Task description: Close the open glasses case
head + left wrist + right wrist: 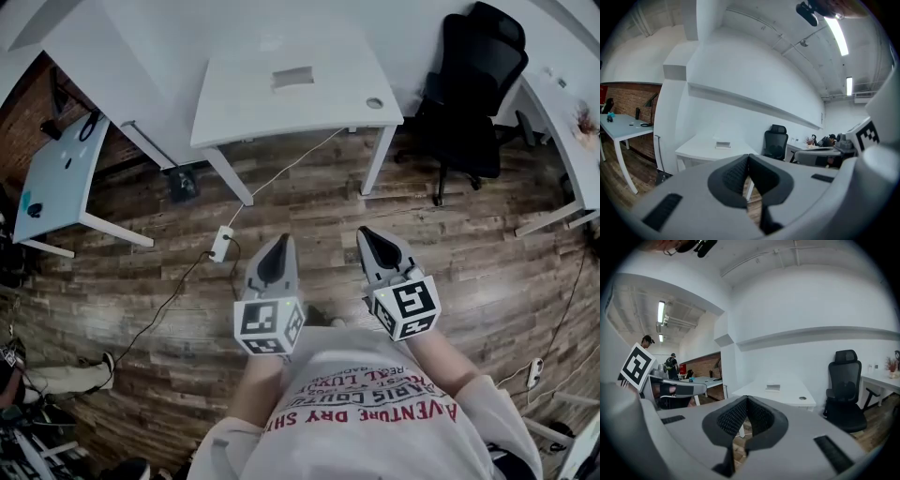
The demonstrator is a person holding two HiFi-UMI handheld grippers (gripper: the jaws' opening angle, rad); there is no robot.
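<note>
Close to the person's chest, the grey left gripper and grey right gripper point forward side by side, each with its jaws pressed together on nothing. Well beyond them, across the brown plank floor, the small pale rectangular glasses case lies on the white desk (lid position unclear).

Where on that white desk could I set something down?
The white desk is bare around the small grey case, except a round hole at its right corner. A black office chair crowds its right side.
</note>
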